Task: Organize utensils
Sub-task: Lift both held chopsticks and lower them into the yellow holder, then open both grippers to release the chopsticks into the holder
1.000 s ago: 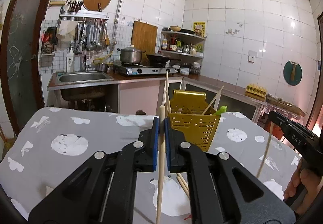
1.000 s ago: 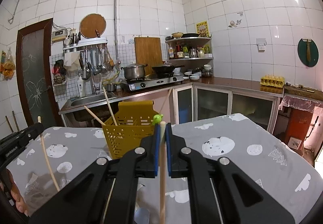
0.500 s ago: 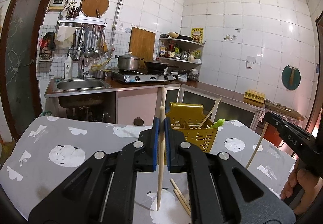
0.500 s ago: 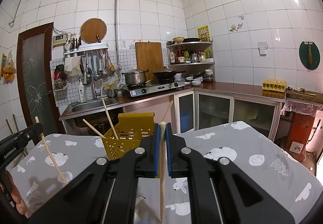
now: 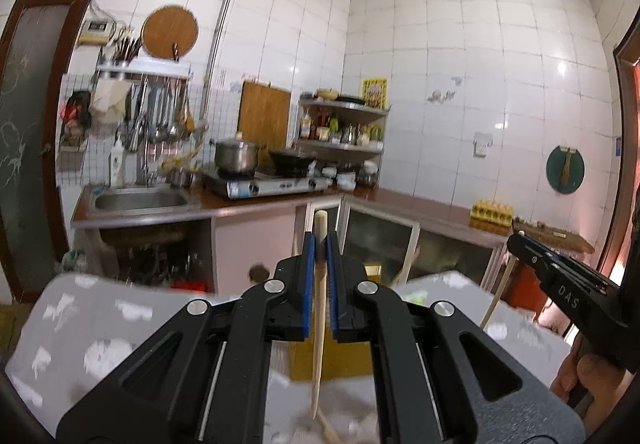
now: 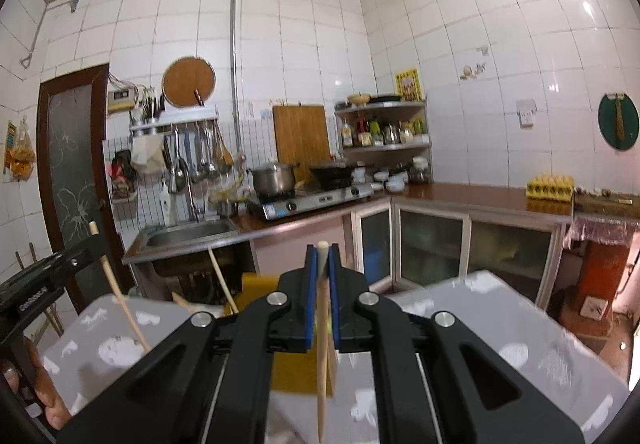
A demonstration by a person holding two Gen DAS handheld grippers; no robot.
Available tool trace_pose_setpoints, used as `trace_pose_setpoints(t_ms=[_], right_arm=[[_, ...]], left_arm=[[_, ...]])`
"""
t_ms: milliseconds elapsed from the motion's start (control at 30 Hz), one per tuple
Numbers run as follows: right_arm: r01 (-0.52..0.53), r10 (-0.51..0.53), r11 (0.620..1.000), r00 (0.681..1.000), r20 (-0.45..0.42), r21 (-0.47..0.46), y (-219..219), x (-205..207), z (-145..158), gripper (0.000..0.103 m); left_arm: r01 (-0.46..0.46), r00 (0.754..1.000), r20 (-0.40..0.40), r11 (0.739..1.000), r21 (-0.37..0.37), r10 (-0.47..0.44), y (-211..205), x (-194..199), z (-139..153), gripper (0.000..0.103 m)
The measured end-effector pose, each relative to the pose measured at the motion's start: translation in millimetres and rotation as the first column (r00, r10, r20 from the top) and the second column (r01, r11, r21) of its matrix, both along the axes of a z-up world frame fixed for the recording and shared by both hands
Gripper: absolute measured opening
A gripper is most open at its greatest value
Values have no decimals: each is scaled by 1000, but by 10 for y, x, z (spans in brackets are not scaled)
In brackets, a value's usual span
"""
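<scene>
1. Left chopstick (image 5: 319, 308): centre of the left wrist view, pinched between the blue pads of the left tongs (image 5: 320, 244). Near vertical, blunt end poking above the pads, thin tip hanging below over the worktop (image 5: 80, 324).
2. Right chopstick (image 6: 321, 344): same arrangement in the right tongs (image 6: 321, 258), centre of the right wrist view. Pressed on the shaft near its top, tip pointing down.
3. Yellow caddy (image 6: 256, 286): lower centre of both views, mostly hidden behind the tongs. It already holds a few sticks leaning out at angles. Both wrist views are motion-blurred low down, so its compartments can't be made out.
4. Why vertical: my read is tip-down makes for a straight drop into the caddy. Gripping high leaves most of the length free to enter.
5. Pose: both tongs held level, well above the worktop, facing the kitchen wall. Each shows up in the other's view: right one at right edge with hand (image 5: 588, 384) under it; left one at left edge.
6. Stage, judged: carrying to the caddy, neither stick yet released.
</scene>
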State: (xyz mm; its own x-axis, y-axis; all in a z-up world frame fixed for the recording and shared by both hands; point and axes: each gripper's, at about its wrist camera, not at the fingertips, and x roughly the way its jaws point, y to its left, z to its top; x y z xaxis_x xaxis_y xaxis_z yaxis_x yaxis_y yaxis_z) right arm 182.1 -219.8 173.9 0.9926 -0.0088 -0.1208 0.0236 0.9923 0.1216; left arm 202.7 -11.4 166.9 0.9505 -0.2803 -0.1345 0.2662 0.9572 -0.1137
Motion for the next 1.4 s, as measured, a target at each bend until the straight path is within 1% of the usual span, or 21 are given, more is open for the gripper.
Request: trace_pose_setpoints(t_ms=[100, 233, 333, 433, 500, 567, 700, 767, 833, 933, 1000, 1033, 1067, 1100, 1133, 1167, 1200, 1233, 1267, 1300, 1400], right_arm=[[-19, 19, 1000, 999, 36, 6, 22, 177, 309, 6], [-31, 29, 999, 997, 72, 15, 66, 453, 606, 6], [-30, 29, 1000, 995, 91, 8, 89, 712, 743, 6], [-27, 26, 1000, 996, 84, 7, 97, 982, 729, 6], [-22, 22, 1000, 997, 69, -1, 88, 1170, 619, 6], [-21, 21, 1000, 999, 43, 1, 63, 1320, 482, 6], [-15, 15, 1000, 1000, -22, -7, 24, 1544, 97, 6], [-17, 17, 1000, 998, -54, -11, 6, 1621, -73, 6], [-14, 13, 1000, 997, -81, -14, -25, 1653, -225, 6], [-9, 5, 999, 993, -120, -34, -34, 1664, -389, 8], [-3, -4, 999, 989, -148, -46, -49, 1665, -440, 8], [7, -16, 998, 985, -170, -55, -64, 1665, -452, 14], [17, -28, 998, 982, -184, -60, -88, 1653, -449, 39], [30, -40, 998, 981, -188, -56, -123, 1621, -430, 54], [39, -49, 998, 982, -182, -55, -150, 1568, -410, 65], [51, -61, 997, 982, -177, -62, -175, 1505, -369, 65], [59, -72, 996, 981, -179, -73, -198, 1446, -327, 65], [65, -78, 995, 980, -182, -78, -208, 1394, -286, 65], [72, -86, 994, 978, -189, -80, -228, 1319, -248, 65], [78, -92, 994, 976, -198, -78, -249, 1234, -217, 65], [85, -101, 993, 968, -230, -79, -256, 984, -196, 66]], left_arm=[[13, 999, 33, 1000, -25, -12, -65, 196, 283, 5], [11, 998, 62, 999, -36, -9, -177, 486, 518, 5], [8, 997, 72, 999, -38, -6, -257, 754, 592, 5], [6, 998, 65, 999, -43, -3, -302, 988, 540, 5], [4, 999, 54, 999, -41, -2, -335, 1130, 450, 5], [2, 1000, 22, 999, -40, -1, -364, 1297, 291, 5], [-8, 998, -63, 999, -39, 5, -380, 1561, -122, 5], [-14, 994, -110, 1000, -24, 11, -397, 1656, -350, 5], [-25, 990, -136, 1000, -6, 24, -402, 1691, -504, 5], [-30, 984, -173, 999, 20, 33, -409, 1707, -638, 5], [-32, 983, -180, 999, 38, 39, -409, 1657, -628, 6], [-37, 983, -179, 998, 45, 44, -394, 1627, -594, 10], [-42, 983, -177, 998, 49, 50, -379, 1581, -552, 24], [-49, 983, -173, 998, 50, 57, -356, 1527, -494, 41], [-66, 984, -161, 996, 54, 74, -326, 1446, -411, 49], [-85, 985, -145, 994, 62, 93, -291, 1356, -318, 59], [-95, 986, -134, 993, 66, 103, -270, 1296, -252, 64], [-106, 986, -119, 992, 70, 114, -211, 1177, -147, 67], [-115, 986, -113, 991, 72, 123, -171, 1112, -92, 74], [-131, 985, -105, 989, 74, 138, -105, 993, -15, 85], [-154, 983, -89, 985, 76, 161, 33, 735, 88, 96]])
